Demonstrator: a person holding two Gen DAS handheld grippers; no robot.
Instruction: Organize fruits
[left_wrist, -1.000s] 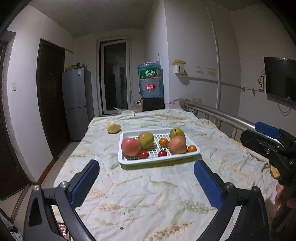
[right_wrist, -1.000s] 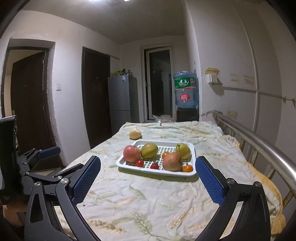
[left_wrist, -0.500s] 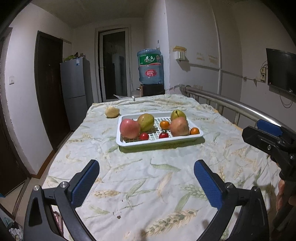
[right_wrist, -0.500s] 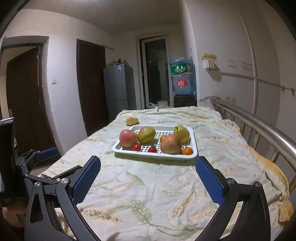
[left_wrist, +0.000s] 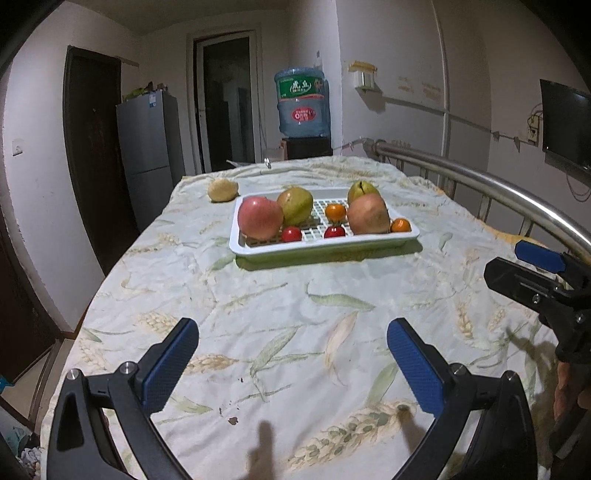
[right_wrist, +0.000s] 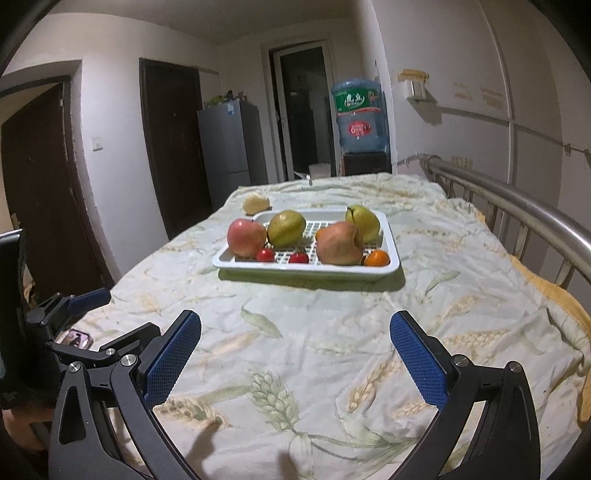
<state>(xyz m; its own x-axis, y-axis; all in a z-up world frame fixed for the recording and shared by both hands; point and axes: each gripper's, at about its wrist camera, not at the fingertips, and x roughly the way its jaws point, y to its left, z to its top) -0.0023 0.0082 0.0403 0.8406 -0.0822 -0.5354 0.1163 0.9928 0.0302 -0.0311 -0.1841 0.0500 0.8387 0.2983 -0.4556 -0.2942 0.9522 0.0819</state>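
Tray: the white tray (left_wrist: 325, 246) sits on the bed, well ahead of both tools. It looks bigger and nearer than a second ago.
Fruit in the tray: a red apple (left_wrist: 259, 217), a green pear (left_wrist: 295, 205) behind it, a second pear (left_wrist: 361, 190) at the back right, a peach-colored apple (left_wrist: 368, 214), two small oranges (left_wrist: 335, 212), and two little red tomatoes (left_wrist: 291, 233) at the front. None of them has moved in the tray.
Fruit outside the tray: a pale yellow fruit (left_wrist: 221, 189) lies on the cover (left_wrist: 258, 306), just beside the tray's far left corner. It has stayed there.
Left tool: the left gripper (left_wrist: 291, 347) is spread wide with nothing between its blue pads (left_wrist: 171, 363). It hangs over the cover, lower than before.
Right tool: the right gripper (right_wrist: 295, 345) is spread wide too and holds nothing. It has also come closer to the tray.
Only the left view shows: a dark screen (left_wrist: 565, 122) on the right wall, and the right tool from the side, at the right edge of the picture. It also shows both small oranges in full.
Only the right view shows: a second dark door (right_wrist: 33, 177) at the far left, the left tool from the side, and a small pink thing (right_wrist: 77, 338) under that tool, too blurred to name. It also shows the dent in the peach-colored apple.
Both views: a gray fridge (right_wrist: 231, 147), a water jug (right_wrist: 356, 114) and the metal bed rail (right_wrist: 517, 206).
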